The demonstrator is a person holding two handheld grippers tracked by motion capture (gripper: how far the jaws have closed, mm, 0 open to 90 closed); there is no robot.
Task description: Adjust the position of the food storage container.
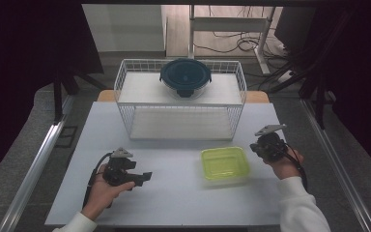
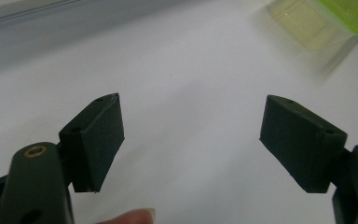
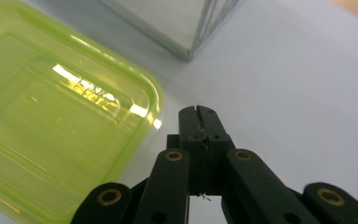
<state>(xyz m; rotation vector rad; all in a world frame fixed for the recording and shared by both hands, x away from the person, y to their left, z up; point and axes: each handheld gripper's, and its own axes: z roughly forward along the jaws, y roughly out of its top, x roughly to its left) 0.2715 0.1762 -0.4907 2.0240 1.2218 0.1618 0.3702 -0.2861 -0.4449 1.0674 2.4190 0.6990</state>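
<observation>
We hold 2 grippers: the left gripper (image 1: 145, 177), fingers spread and empty, and the right gripper (image 3: 199, 116), fingers clenched on nothing. 1 green container (image 1: 224, 163) sits on the tabletop (image 1: 174, 193) between them, just beside the right one. Beyond stands 1 wire rack (image 1: 125, 87) bearing 1 dark lidded bowl (image 1: 185, 76).

Yellow-green see-through plastic box (image 1: 224, 163), rectangular with rounded corners, lid on. Flat on the white table (image 1: 174, 193), right of middle, just in front of the wire rack (image 1: 180, 99).

Glossy translucent green plastic container (image 1: 224, 163); white wire rack (image 1: 180, 99); matt white table (image 1: 174, 193).
</observation>
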